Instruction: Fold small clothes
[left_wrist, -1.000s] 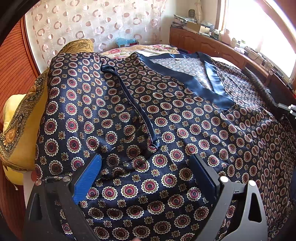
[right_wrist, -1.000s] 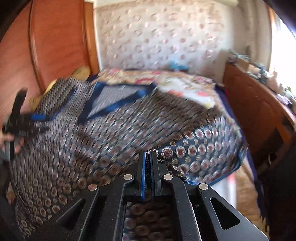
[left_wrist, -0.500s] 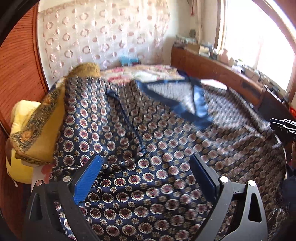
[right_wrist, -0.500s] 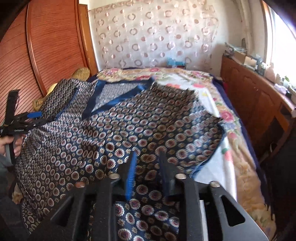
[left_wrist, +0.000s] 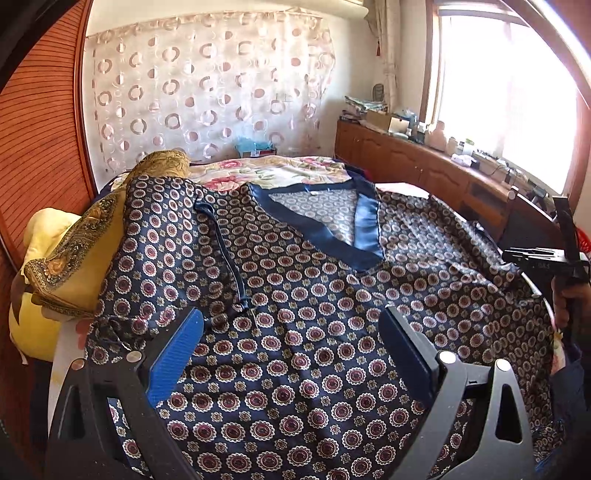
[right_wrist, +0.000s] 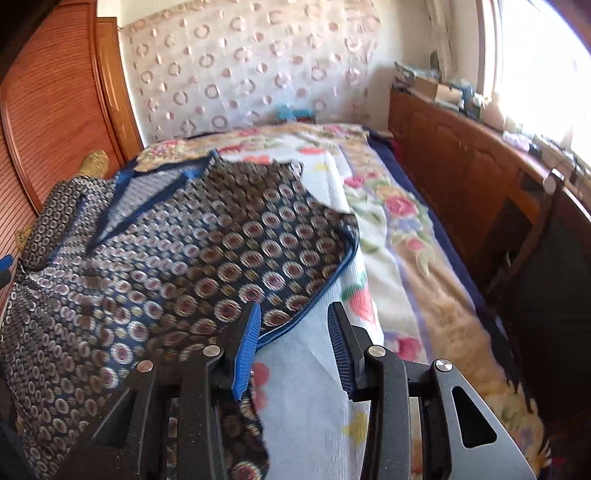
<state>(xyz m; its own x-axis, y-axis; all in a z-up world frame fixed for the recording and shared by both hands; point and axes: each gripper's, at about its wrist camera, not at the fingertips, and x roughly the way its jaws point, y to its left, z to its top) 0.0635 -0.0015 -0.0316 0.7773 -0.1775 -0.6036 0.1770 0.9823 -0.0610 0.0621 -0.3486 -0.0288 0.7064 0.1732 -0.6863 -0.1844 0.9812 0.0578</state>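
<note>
A dark navy garment with red and white medallions (left_wrist: 303, 317) lies spread flat on the bed, its blue V-neck band (left_wrist: 317, 236) toward the far end. My left gripper (left_wrist: 290, 334) is open and empty, hovering over the garment's near part. My right gripper (right_wrist: 293, 325) is open and empty, just past the garment's blue-piped right edge (right_wrist: 321, 291), over the bedsheet. The garment also shows in the right wrist view (right_wrist: 166, 277), blurred. The right gripper shows side-on at the far right of the left wrist view (left_wrist: 543, 256).
A yellow patterned pillow (left_wrist: 70, 266) lies at the garment's left. The floral bedsheet (right_wrist: 399, 221) shows on the right. A wooden cabinet (right_wrist: 480, 177) with clutter runs along the window side. A wooden headboard panel (left_wrist: 40, 147) stands on the left.
My right gripper let go of the garment's edge, opened wide and moved right off the cloth. My left gripper stayed open and drew back, so more of the bed shows.
</note>
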